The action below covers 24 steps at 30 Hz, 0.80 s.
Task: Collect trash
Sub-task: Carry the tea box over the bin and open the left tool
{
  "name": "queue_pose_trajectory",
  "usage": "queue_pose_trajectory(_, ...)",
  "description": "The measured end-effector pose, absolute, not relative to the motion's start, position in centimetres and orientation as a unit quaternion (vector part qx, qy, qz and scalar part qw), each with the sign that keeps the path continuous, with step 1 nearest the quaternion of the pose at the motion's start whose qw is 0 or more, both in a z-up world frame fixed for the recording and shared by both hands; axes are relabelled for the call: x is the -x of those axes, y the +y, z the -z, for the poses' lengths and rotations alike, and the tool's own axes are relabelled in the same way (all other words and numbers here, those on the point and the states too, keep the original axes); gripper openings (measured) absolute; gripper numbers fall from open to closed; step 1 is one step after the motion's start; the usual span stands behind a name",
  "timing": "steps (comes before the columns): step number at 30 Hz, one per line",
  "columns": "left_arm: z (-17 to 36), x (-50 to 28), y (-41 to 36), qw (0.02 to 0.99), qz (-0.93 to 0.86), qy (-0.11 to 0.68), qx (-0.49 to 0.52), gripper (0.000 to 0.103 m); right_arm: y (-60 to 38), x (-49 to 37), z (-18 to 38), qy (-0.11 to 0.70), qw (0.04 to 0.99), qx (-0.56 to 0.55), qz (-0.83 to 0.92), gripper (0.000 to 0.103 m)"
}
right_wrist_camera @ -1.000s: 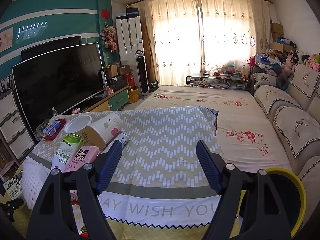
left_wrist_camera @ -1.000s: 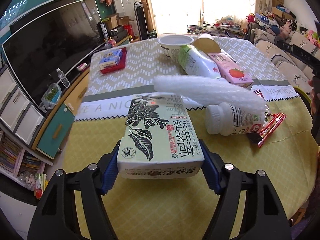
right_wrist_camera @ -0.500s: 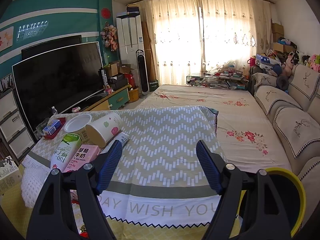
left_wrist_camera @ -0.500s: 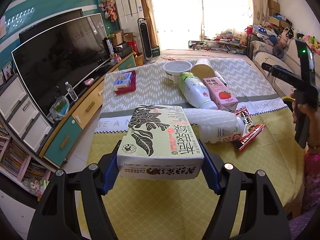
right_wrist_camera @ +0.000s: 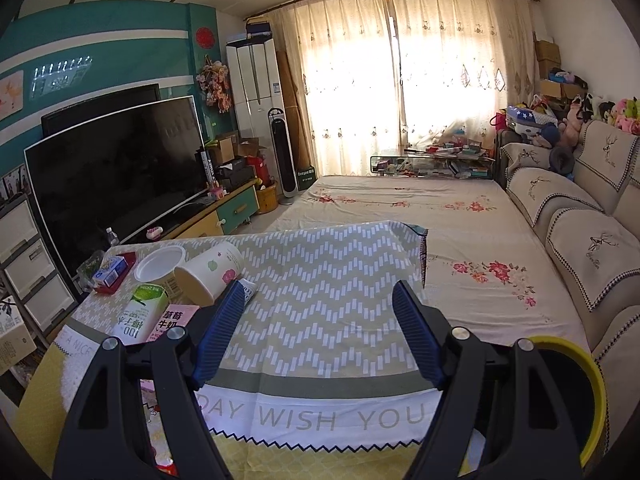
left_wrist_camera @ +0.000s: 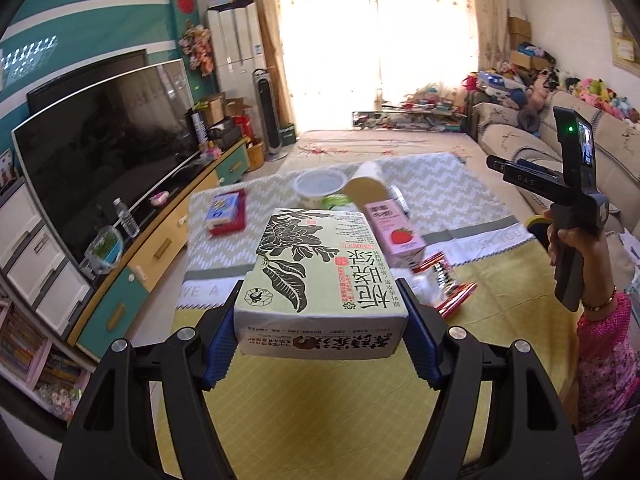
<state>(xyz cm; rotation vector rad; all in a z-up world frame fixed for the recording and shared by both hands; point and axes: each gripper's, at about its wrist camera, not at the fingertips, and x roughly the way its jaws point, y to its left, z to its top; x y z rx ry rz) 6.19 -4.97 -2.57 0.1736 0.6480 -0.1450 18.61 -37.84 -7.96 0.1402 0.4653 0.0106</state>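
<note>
box (left_wrist_camera: 320, 280): pale green, black floral print | carton (left_wrist_camera: 396, 232): pink, strawberry | tablecloth (right_wrist_camera: 320, 280): grey-white zigzag

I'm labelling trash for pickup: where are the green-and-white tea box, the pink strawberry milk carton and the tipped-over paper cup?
green-and-white tea box (left_wrist_camera: 320, 268), left wrist view, its printed top face.
pink strawberry milk carton (left_wrist_camera: 396, 228), left wrist view, its top face.
tipped-over paper cup (right_wrist_camera: 212, 272), right wrist view, its side wall.

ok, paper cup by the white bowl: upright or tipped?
Tipped. The paper cup lies on its side beside the white bowl, open mouth facing the camera.

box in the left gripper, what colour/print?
Pale green box with a black flower-and-leaf print and dark Chinese lettering; clearest in the left wrist view.
</note>
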Motion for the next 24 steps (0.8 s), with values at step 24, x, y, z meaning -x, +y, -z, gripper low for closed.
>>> queue_pose_trajectory(24,6.1,-12.8,-38.4,0.824,0.412,0.344,-0.180,0.071,-58.6,4.8,8.1,0.205,0.939,-0.126,0.246,0.076)
